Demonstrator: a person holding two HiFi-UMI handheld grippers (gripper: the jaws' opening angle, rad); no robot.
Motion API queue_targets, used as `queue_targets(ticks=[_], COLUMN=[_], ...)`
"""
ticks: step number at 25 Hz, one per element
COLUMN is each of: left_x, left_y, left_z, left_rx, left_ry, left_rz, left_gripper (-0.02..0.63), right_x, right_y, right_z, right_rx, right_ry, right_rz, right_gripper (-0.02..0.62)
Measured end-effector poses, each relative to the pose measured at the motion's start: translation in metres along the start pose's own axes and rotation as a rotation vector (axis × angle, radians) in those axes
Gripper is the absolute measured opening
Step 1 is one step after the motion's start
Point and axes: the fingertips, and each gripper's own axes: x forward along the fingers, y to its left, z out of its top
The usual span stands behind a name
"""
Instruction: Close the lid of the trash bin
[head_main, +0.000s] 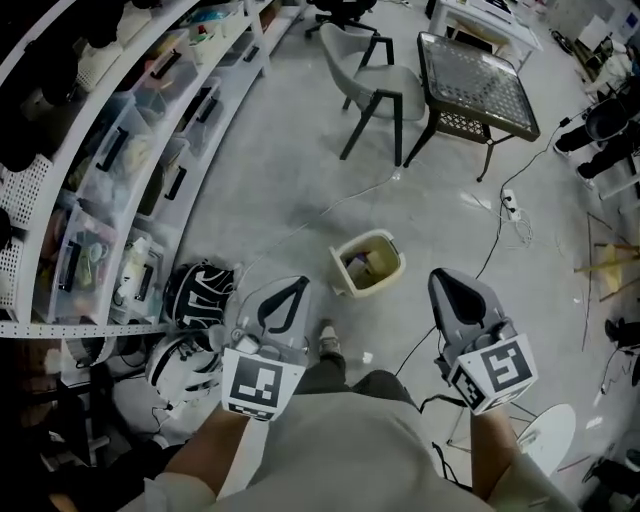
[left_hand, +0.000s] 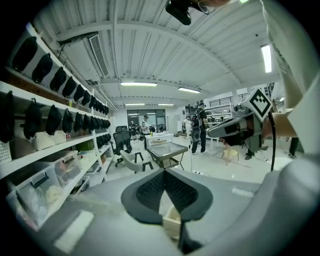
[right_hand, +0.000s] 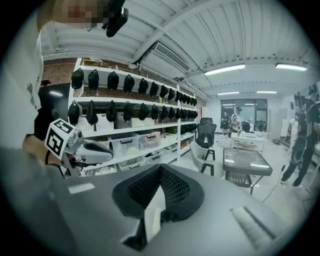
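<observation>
A small beige trash bin (head_main: 368, 262) stands on the grey floor in the head view, its top open with rubbish showing inside. What looks like its lid hangs at the near-left edge. My left gripper (head_main: 298, 284) is held in the air short of the bin and to its left, with the jaws shut and empty. My right gripper (head_main: 441, 276) hovers to the bin's right, also shut and empty. The left gripper view shows a corner of the bin (left_hand: 172, 221) below the left gripper's (left_hand: 164, 171) closed tips. Below the right gripper (right_hand: 160, 167), part of the bin (right_hand: 152, 214) shows too.
White shelves with plastic boxes (head_main: 130, 160) curve along the left. Helmets (head_main: 199, 291) lie on the floor near my left side. A grey chair (head_main: 375, 82) and a mesh table (head_main: 475, 80) stand beyond the bin. Cables and a power strip (head_main: 511, 205) cross the floor at right.
</observation>
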Motion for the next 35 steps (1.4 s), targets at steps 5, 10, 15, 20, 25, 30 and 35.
queue_targets(ticks=[5,10,15,20,25,30,35], left_x=[0.026,0.047,0.065,0.095,0.132,0.165,0.189], left_y=[0.018,0.025,0.027,0.029,0.014,-0.001,-0.006], left_z=[-0.023,-0.051,-0.085,-0.140,-0.198,-0.254,-0.314], left_rx=[0.016,-0.020,-0.064,-0.135,-0.187,-0.219,-0.244], left_ry=[0.040,0.087,0.151,0.236,0.344,0.431,0.518], left_rz=[-0.043,-0.079,-0.096,-0.092,-0.115,-0.121,-0.124], left_gripper=[0.003,0.003,0.003,0.003,0.002,0.003,0.003], right_x=[0.038,0.070,0.092,0.118,0.144,0.165,0.188], right_y=[-0.005,-0.010,-0.016,-0.037,-0.066,-0.084,-0.090], right_z=[-0.025,-0.052,-0.080,-0.123,-0.176,-0.233,-0.287], right_rx=[0.048,0.079,0.108,0.151,0.192,0.213,0.226], right_ry=[0.070,0.132,0.187,0.237,0.290,0.351,0.416], right_rz=[0.004,0.012,0.023,0.016,0.010,0.018,0.045], right_gripper=[0.003,0.003,0.003,0.003,0.003,0.003,0.003])
